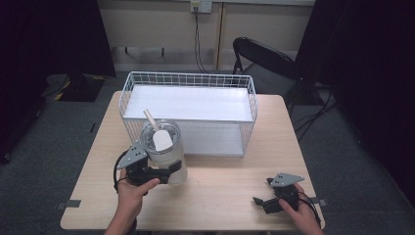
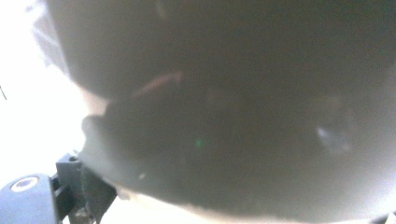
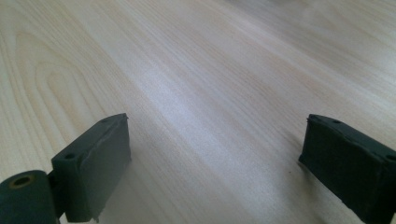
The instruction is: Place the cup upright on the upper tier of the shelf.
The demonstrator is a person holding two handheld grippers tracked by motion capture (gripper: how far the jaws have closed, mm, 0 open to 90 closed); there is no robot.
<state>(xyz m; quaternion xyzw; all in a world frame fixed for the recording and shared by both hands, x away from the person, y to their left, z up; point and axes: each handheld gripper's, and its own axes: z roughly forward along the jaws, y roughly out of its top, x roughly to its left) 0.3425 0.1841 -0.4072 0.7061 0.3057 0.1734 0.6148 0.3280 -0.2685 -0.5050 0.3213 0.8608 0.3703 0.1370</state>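
Jar (image 1: 164, 154): upright on the table (image 1: 220, 196), near-left part, just in front of the wire basket (image 1: 188, 78); frosted and translucent, open at the top.
Scoop (image 1: 157, 132): standing inside the jar, pale blade down, wooden handle leaning up and back toward the basket's left end.
Left gripper (image 1: 169, 174): pressed against the jar's near side at its lower half, jaws apparently clamped on the wall (own view blurred by the jar (image 2: 224, 107) right at the lens, so the clamp is judged from the high view).
Right gripper (image 1: 262, 200): low over bare table at the near-right, jaws spread wide, nothing between them; pale wood grain (image 3: 210, 93) ahead.
Key relation: jar well apart from the right gripper, to its left and a little farther back; left hand (image 1: 134, 188) plainly the nearer.
Long axis: jar vertical; scoop handle tilted, free end pointing up and away from the person.
Likely next move: right gripper crossing leftward to take the handle from above while the left steadies the jar.
Risk: tipping the jar if the handle is pulled sideways.
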